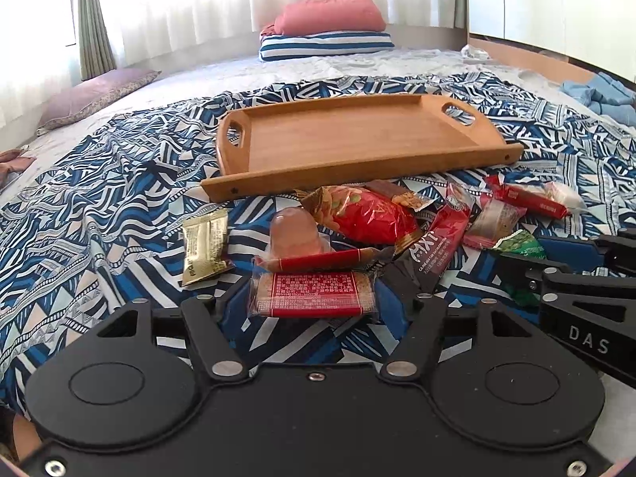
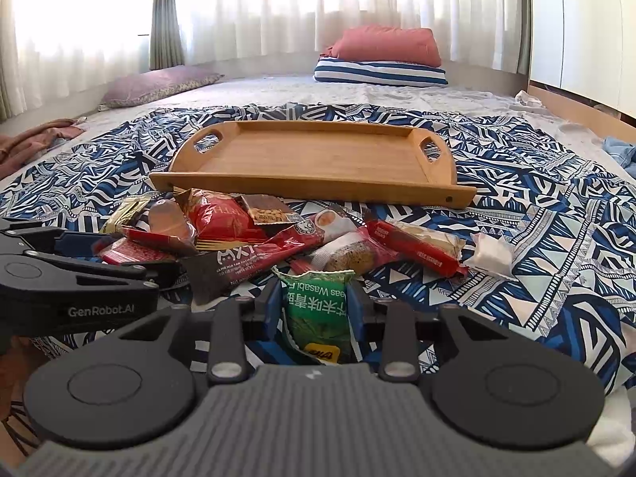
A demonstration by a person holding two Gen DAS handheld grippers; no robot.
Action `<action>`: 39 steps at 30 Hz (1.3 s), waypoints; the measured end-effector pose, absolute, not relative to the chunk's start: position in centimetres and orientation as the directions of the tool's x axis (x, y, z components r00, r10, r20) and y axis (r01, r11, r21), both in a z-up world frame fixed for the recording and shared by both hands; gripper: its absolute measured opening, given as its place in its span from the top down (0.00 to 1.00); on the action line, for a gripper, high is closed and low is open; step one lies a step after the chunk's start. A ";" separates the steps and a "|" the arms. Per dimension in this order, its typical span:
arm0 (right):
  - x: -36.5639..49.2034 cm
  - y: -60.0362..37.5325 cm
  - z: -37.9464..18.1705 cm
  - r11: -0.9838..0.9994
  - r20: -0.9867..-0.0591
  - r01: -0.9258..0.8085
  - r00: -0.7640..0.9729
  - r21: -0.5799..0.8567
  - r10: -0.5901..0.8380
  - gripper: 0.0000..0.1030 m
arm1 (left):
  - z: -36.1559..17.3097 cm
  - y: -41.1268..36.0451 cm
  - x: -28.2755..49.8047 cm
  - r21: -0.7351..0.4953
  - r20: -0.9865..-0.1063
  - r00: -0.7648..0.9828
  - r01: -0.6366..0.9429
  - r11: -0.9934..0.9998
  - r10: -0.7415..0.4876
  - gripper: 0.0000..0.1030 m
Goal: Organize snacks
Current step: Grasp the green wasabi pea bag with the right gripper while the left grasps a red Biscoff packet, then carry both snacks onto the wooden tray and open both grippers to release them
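Here, near the bed's front edge, my left tongs (image 1: 314, 298) clench a red-labelled snack bar (image 1: 314, 293), my right tongs (image 2: 314, 310) a green wasabi-pea packet (image 2: 316, 310); next I'd judge both go forward into the bare wooden tray (image 1: 357, 135).

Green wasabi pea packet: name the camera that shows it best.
Right wrist view: the green wasabi pea packet sits between the right tool's fingers, label readable. Left wrist view shows only its crumpled top beside that tool.

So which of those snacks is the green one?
The wasabi peas packet, held between the right tongs. It is the only green wrapper; the rest are red, gold or brown.
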State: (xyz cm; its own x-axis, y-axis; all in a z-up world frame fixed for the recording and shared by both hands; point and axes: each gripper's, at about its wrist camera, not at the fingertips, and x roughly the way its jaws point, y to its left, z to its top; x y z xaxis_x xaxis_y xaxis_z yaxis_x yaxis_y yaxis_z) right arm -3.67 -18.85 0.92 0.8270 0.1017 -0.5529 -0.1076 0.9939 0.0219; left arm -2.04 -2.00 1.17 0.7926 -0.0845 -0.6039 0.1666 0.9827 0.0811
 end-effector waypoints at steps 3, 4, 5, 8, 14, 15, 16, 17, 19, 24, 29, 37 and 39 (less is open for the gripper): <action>-3.9 -18.8 1.2 0.994 -0.548 -0.105 0.830 0.023 0.100 0.62 | 1.6 -1.6 -2.4 0.064 -0.602 0.793 0.158 0.985 -0.089 0.37; -4.0 -18.8 1.3 0.994 -0.547 -0.105 0.831 0.024 0.101 0.62 | 1.7 -1.5 -2.5 0.056 -0.602 0.793 0.155 0.986 -0.090 0.37; -4.1 -18.7 1.4 0.994 -0.544 -0.105 0.833 0.023 0.101 0.62 | 2.0 -1.4 -2.7 0.046 -0.600 0.794 0.150 0.988 -0.093 0.38; -4.3 -18.7 1.7 0.994 -0.537 -0.108 0.838 0.016 0.099 0.62 | 2.6 -0.9 -3.0 0.031 -0.586 0.806 0.129 0.991 -0.087 0.38; -4.5 -19.1 2.4 0.995 -0.529 -0.098 0.843 0.029 0.098 0.63 | 4.3 -0.4 -3.2 0.015 -0.553 0.829 0.112 0.994 -0.086 0.38; -4.5 -19.2 2.6 0.995 -0.527 -0.097 0.844 0.032 0.100 0.63 | 4.5 -0.4 -3.2 0.019 -0.549 0.832 0.108 0.994 -0.080 0.38; -4.4 -19.3 2.7 0.995 -0.527 -0.096 0.844 0.036 0.101 0.63 | 4.7 -0.4 -3.0 0.025 -0.546 0.834 0.106 0.994 -0.075 0.38; -4.2 -19.4 2.9 0.995 -0.527 -0.094 0.844 0.040 0.101 0.63 | 4.9 -0.5 -2.8 0.035 -0.545 0.836 0.106 0.994 -0.070 0.38; -3.8 -19.7 3.3 0.994 -0.527 -0.090 0.843 0.054 0.105 0.63 | 5.4 -0.6 -2.3 0.043 -0.540 0.839 0.103 0.994 -0.064 0.38; -2.2 -20.6 5.0 0.995 -0.514 -0.073 0.852 0.062 0.094 0.63 | 7.1 -0.5 -0.2 -0.023 -0.546 0.830 0.119 0.993 -0.112 0.38; 0.5 -21.5 6.4 0.995 -0.514 -0.055 0.853 0.083 0.090 0.63 | 8.5 -1.0 2.7 -0.041 -0.548 0.827 0.123 0.992 -0.126 0.38; 5.4 -23.0 7.3 0.991 -0.544 -0.033 0.833 0.127 0.097 0.63 | 9.8 -2.3 7.6 -0.078 -0.580 0.800 0.131 0.988 -0.152 0.38; 6.6 -23.4 7.4 0.990 -0.551 -0.028 0.829 0.135 0.099 0.63 | 9.6 -2.5 8.8 -0.078 -0.594 0.791 0.124 0.989 -0.146 0.38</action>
